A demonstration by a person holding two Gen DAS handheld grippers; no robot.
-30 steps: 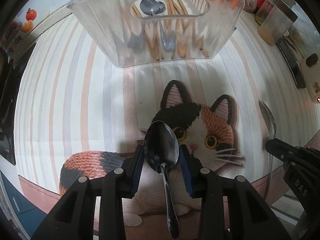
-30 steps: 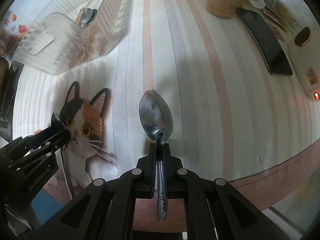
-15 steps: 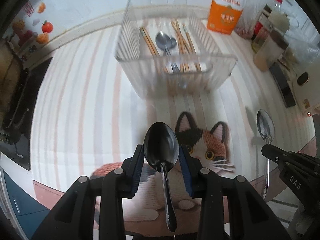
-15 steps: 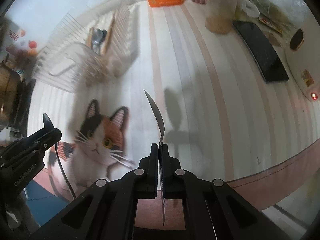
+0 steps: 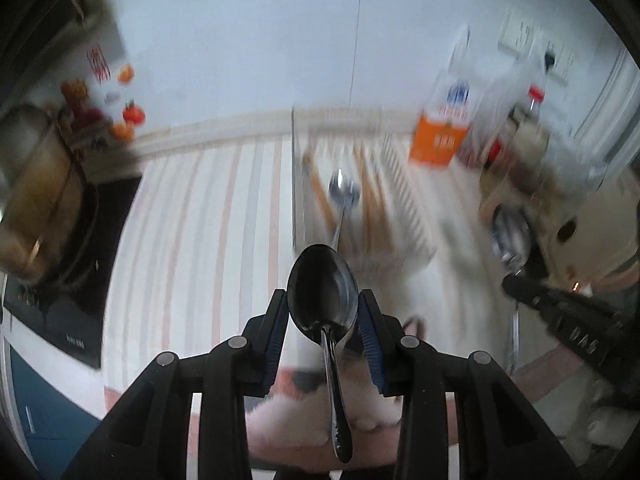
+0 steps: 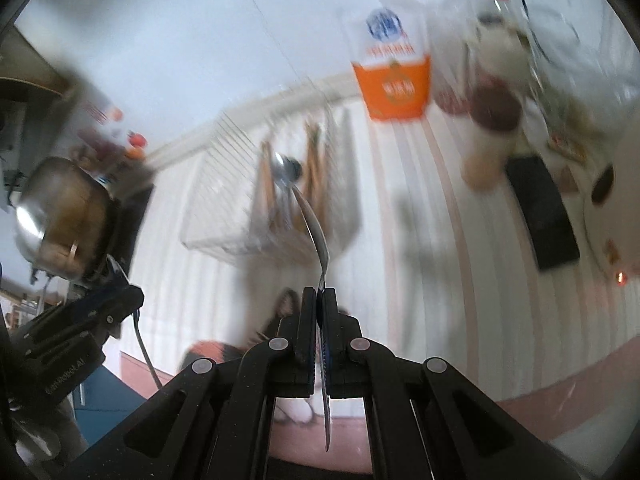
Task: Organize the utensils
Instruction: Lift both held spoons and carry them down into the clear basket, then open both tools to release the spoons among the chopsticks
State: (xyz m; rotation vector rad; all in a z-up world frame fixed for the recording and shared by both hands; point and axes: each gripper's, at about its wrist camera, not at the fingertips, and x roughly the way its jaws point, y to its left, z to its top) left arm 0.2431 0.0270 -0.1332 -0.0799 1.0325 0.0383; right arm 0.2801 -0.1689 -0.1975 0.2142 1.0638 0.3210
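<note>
My left gripper (image 5: 322,312) is shut on a dark metal spoon (image 5: 322,300): its bowl sits between the blue pads and the handle hangs toward the camera. My right gripper (image 6: 319,300) is shut on a second spoon (image 6: 316,236), seen edge-on, with the bowl pointing up and forward. Beyond both, a clear ribbed utensil basket (image 5: 404,216) (image 6: 224,236) stands on the striped cloth, holding wooden chopsticks (image 5: 320,196) and spoons (image 5: 342,192). In the left wrist view the right gripper (image 5: 520,284) shows at the right with its spoon (image 5: 512,232). The left gripper (image 6: 120,296) shows at the left of the right wrist view.
An orange and white carton (image 5: 440,140) (image 6: 394,76) stands behind the basket, with jars and bottles (image 6: 496,104) to its right. A black phone (image 6: 544,216) lies at the right. A metal pot (image 6: 52,216) sits on a dark hob at the left. A cat picture (image 5: 312,396) lies below the grippers.
Both grippers have risen high above the cloth with their spoons, and the basket now looks smaller and farther. The right spoon has turned from face-on to edge-on. Now the view is blurred.
</note>
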